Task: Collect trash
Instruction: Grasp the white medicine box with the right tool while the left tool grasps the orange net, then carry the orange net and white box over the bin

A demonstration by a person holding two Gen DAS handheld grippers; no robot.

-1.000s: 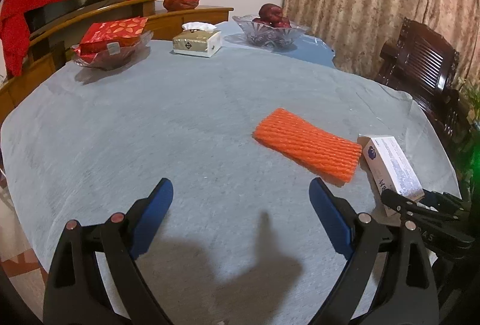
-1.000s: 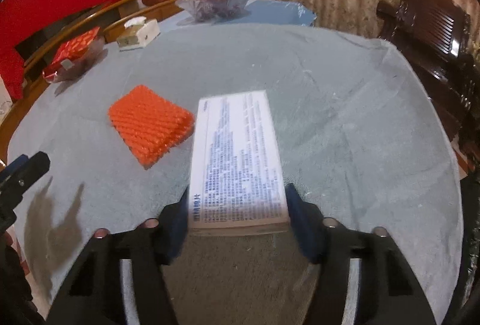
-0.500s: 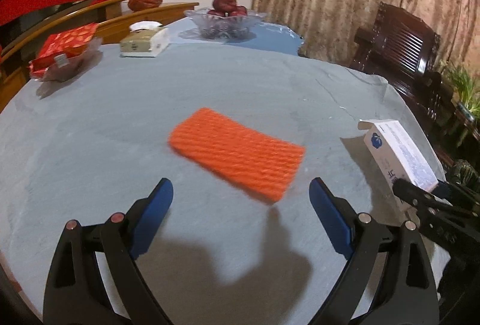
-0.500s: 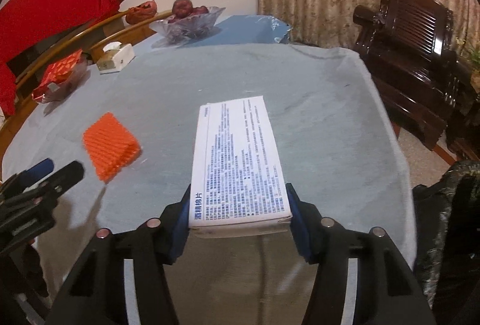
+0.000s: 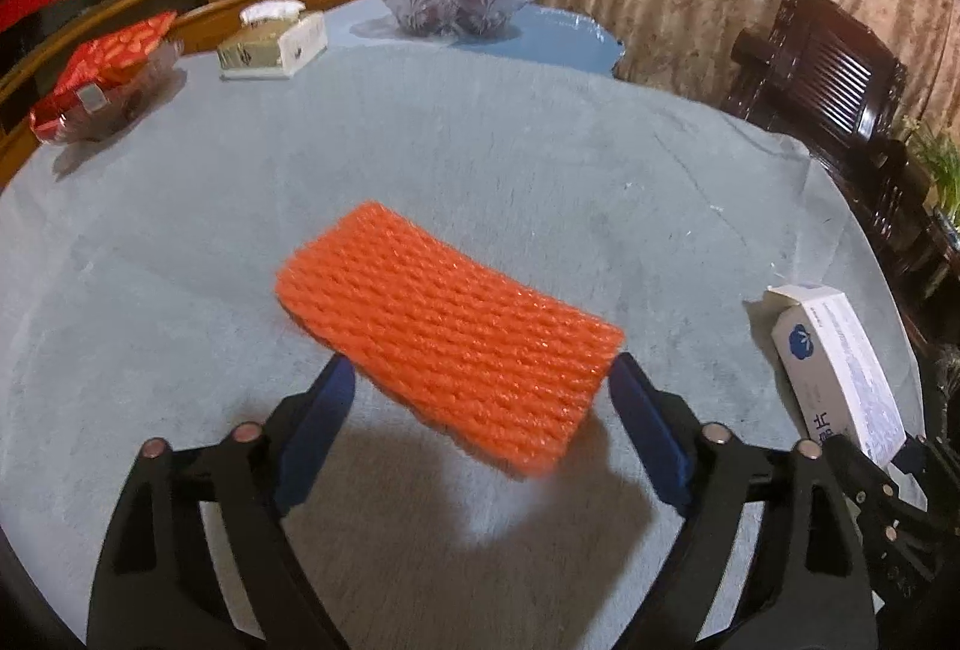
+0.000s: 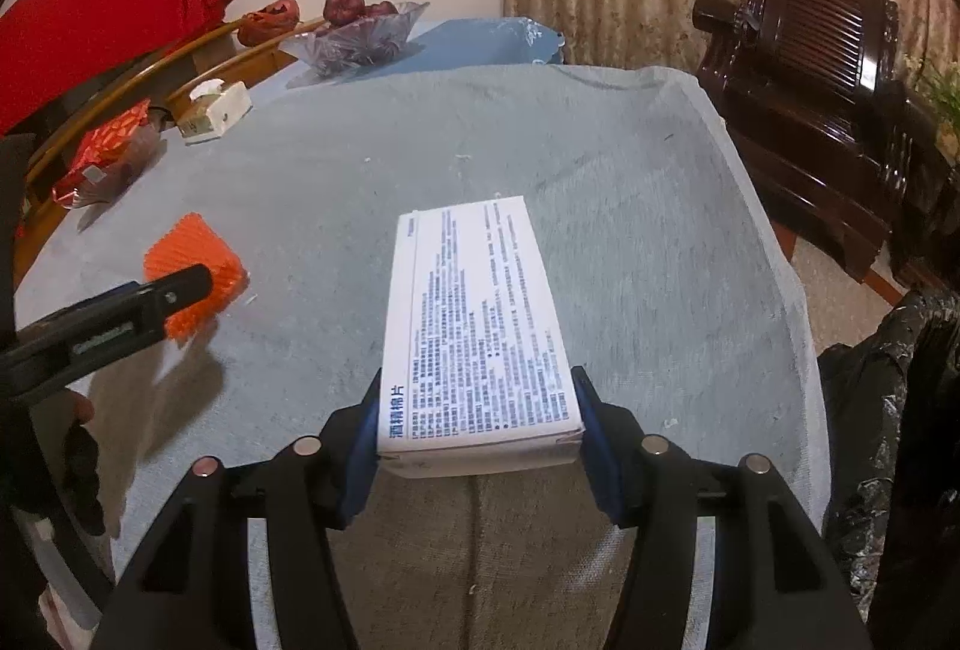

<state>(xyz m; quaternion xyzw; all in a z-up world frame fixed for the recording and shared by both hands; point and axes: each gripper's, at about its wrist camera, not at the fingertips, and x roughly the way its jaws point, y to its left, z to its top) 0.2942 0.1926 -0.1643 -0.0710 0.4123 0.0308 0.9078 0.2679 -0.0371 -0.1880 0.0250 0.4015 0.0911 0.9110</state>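
Note:
An orange foam net sleeve (image 5: pixel 444 332) lies flat on the grey-clothed round table (image 5: pixel 540 158). My left gripper (image 5: pixel 477 380) straddles its near end, one blue finger at each side. The jaws are closing, and the pads do not clearly press on the net. The right wrist view shows the net (image 6: pixel 198 260) at the left, with a left finger (image 6: pixel 174 293) over it. My right gripper (image 6: pixel 480 428) is shut on a white printed box (image 6: pixel 480 344), held above the table. The left wrist view catches that box (image 5: pixel 840 368) at the right edge.
At the table's far side stand a glass fruit bowl (image 5: pixel 456 2), a tissue box (image 5: pixel 273 41) and a dish with a red packet (image 5: pixel 102 74). A dark wooden chair (image 6: pixel 828 68) stands to the right. A black bin bag (image 6: pixel 888 410) hangs by the table's right edge.
My left gripper has come up to the orange net, which now sits between its fingers, and the jaws have narrowed. The right gripper has swung right with the white box still gripped.

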